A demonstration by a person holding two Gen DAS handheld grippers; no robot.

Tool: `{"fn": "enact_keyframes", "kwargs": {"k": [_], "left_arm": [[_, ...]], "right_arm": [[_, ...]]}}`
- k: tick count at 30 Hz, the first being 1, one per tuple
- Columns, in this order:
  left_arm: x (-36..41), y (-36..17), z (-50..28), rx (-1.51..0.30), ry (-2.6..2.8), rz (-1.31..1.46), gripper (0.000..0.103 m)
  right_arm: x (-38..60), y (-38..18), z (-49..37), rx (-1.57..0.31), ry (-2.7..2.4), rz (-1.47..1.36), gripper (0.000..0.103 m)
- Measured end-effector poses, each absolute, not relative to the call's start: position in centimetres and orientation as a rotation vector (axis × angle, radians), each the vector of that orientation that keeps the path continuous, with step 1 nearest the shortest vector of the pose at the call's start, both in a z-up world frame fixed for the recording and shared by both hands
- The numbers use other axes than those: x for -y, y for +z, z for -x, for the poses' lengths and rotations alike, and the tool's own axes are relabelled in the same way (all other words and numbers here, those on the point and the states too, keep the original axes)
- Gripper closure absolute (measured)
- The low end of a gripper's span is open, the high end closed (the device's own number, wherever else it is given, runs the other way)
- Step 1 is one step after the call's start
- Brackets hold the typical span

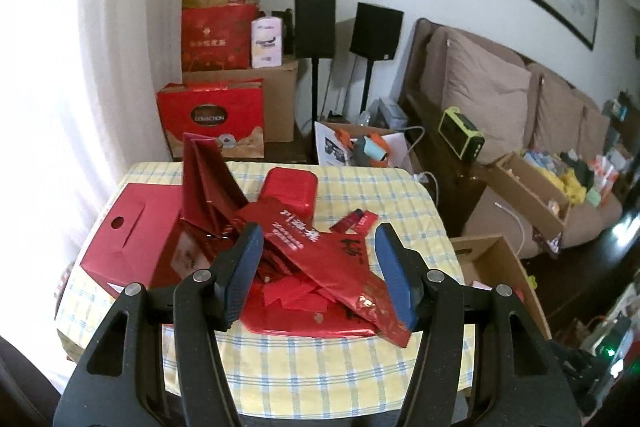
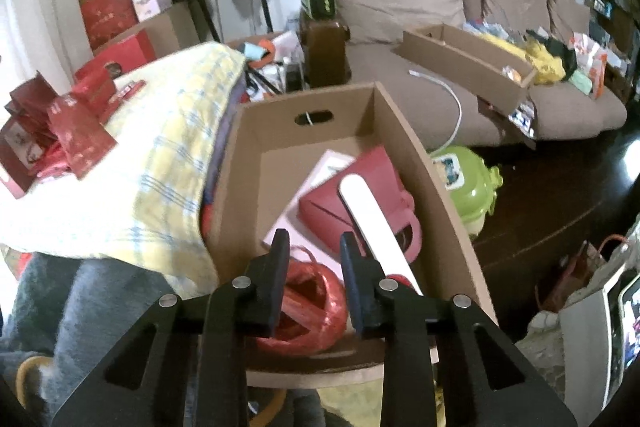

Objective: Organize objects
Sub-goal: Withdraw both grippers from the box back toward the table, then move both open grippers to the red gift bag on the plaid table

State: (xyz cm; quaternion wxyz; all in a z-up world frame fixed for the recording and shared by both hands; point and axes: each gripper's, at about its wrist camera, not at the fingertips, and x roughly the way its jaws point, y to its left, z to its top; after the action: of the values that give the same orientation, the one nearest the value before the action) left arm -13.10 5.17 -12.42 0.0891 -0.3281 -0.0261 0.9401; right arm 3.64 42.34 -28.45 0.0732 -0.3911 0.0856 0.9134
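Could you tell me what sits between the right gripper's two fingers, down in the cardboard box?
In the right wrist view, a red mesh bag lies in the cardboard box beneath the right gripper, showing through its gap, seemingly ungripped.

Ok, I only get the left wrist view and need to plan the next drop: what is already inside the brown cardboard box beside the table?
Observer: The brown cardboard box holds a shiny red crinkled bundle at its near end.
Operator: Anything else in there?
Observer: A dusty-red folded carton lies further in, with a long flat white strip resting across it.
Operator: And the right gripper?
Observer: The right gripper hangs over the bundle, jaws apart, nothing clamped.
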Motion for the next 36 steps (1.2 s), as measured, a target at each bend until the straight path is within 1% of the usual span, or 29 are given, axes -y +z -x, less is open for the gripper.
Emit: {"fn": "enact_keyframes", "kwargs": {"k": [3,8,11,12,13,14,17,22,24,26,32,36], "left_arm": [[-3.6,-12.5,13.4,0.094,2.811,0.978,0.048],[1.4,-12.1,14.3,0.125,2.906,0.955,0.048],[5.3,-11.9,14.6,0.198,2.969,0.952,0.048],[6.5,-12.0,14.6,0.225,2.979,0.954,0.047],[7.5,-12.1,14.7,0.249,2.988,0.958,0.041],[8.8,-12.2,14.8,0.284,3.001,0.958,0.039],[11.6,-12.7,15.0,0.352,3.005,0.981,0.039],[13.5,-13.7,15.4,0.391,2.981,0.999,0.037],[13.9,-14.0,15.4,0.389,2.981,0.998,0.036],[14.5,-14.2,15.5,0.391,2.988,0.993,0.035],[18.0,-15.7,16.0,0.493,3.014,1.017,0.035],[20.6,-17.3,16.3,0.547,3.027,1.039,0.035]], "right_arm": [[-41.2,-26.7,-3.7,-0.235,2.785,1.144,0.074],[-38.7,-24.4,-3.8,-0.162,2.850,1.109,0.060],[-37.3,-23.5,-3.7,-0.130,2.881,1.092,0.052],[-36.9,-23.3,-3.5,-0.129,2.889,1.093,0.051],[-36.4,-23.1,-3.4,-0.130,2.895,1.093,0.050],[-35.7,-22.9,-3.1,-0.136,2.908,1.092,0.049],[-34.0,-22.7,-2.1,-0.168,2.947,1.093,0.045],[-30.9,-22.0,-0.1,-0.159,3.000,1.141,0.043],[-29.2,-21.1,0.6,-0.121,3.043,1.137,0.040],[-28.0,-20.5,1.1,-0.099,3.072,1.131,0.031],[-23.1,-19.4,3.4,-0.083,3.189,1.175,0.027],[-19.4,-19.7,5.2,-0.064,3.252,1.239,0.027]]}}
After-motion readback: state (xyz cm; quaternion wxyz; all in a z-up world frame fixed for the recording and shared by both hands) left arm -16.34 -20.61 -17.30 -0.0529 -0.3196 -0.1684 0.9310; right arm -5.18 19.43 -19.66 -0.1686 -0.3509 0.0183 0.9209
